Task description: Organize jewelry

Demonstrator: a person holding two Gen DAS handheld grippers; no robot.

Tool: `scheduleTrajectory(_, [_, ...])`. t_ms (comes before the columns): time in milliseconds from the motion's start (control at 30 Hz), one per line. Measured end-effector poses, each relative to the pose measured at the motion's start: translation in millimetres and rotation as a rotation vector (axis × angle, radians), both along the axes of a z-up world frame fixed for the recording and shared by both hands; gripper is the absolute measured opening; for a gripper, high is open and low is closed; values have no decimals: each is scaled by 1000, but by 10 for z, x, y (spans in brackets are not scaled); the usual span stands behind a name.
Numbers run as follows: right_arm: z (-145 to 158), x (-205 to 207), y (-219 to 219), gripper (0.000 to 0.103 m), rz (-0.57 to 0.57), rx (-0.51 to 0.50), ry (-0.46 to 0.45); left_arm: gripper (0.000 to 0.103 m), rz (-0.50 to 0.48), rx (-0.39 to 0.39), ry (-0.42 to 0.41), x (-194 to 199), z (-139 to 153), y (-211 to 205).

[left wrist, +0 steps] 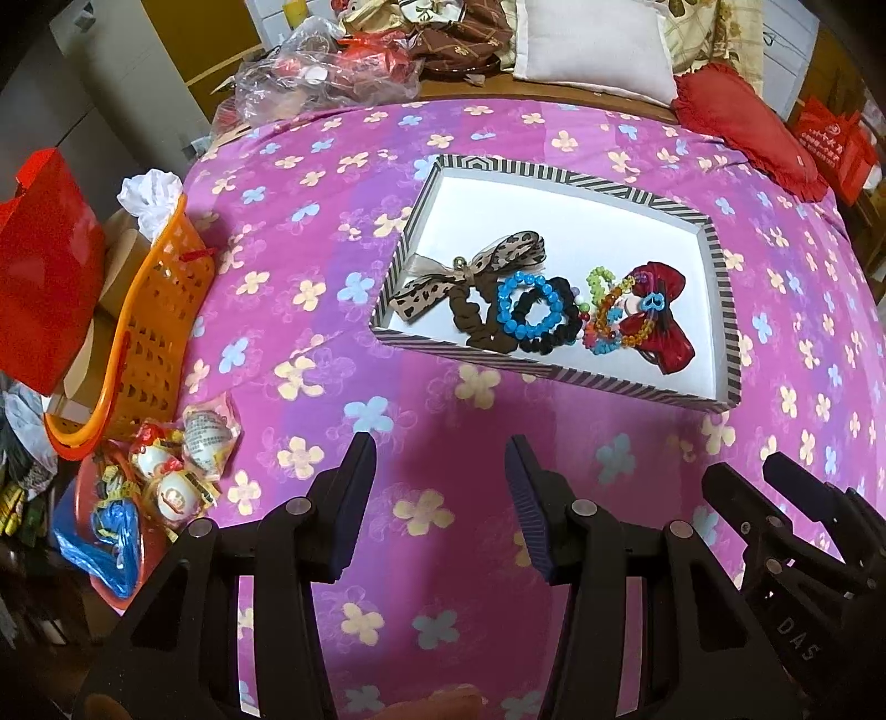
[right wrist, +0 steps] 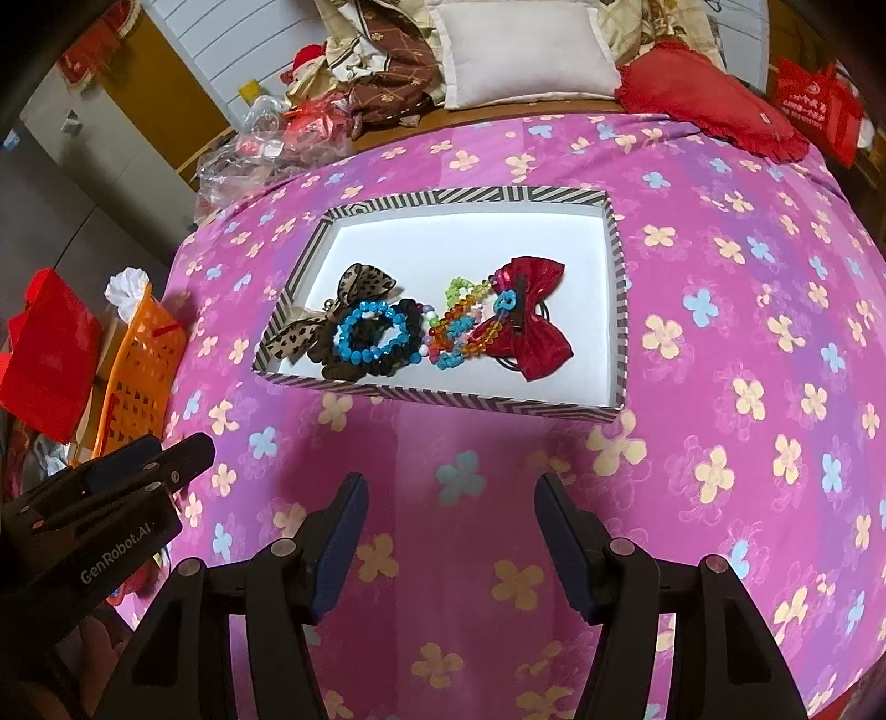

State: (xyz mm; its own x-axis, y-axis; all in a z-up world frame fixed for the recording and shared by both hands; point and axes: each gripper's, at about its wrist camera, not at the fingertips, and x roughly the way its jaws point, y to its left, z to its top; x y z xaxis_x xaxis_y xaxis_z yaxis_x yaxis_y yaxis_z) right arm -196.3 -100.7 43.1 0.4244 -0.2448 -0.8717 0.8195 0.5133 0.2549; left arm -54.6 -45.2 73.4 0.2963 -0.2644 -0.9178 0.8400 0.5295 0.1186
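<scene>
A shallow striped box (left wrist: 559, 180) (right wrist: 470, 195) with a white floor lies on the pink flowered cloth. Along its near side lie a leopard-print bow (left wrist: 487, 255) (right wrist: 362, 285), a blue bead bracelet (left wrist: 529, 304) (right wrist: 371, 335) over dark scrunchies, several coloured bead bracelets (left wrist: 606, 313) (right wrist: 459, 327) and a red bow (left wrist: 662, 315) (right wrist: 531, 315). My left gripper (left wrist: 440, 448) hangs open over the cloth, short of the box, with nothing between its fingers. My right gripper (right wrist: 448, 487) is likewise open and empty, just before the box's near wall. Each gripper shows at the edge of the other's view.
An orange plastic basket (left wrist: 149, 327) (right wrist: 138, 365) and a red bag (left wrist: 47, 271) stand off the cloth's left edge, with wrapped toys (left wrist: 166, 471) beside them. Pillows (right wrist: 526, 50), a red cushion (left wrist: 742, 127) and plastic bags (left wrist: 326, 66) crowd the far end.
</scene>
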Motion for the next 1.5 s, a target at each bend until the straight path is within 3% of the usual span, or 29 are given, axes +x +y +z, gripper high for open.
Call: scheduleTrajectory(1500, [-52, 46, 79, 60, -12, 8, 4, 48, -42, 4, -29, -22, 22, 58])
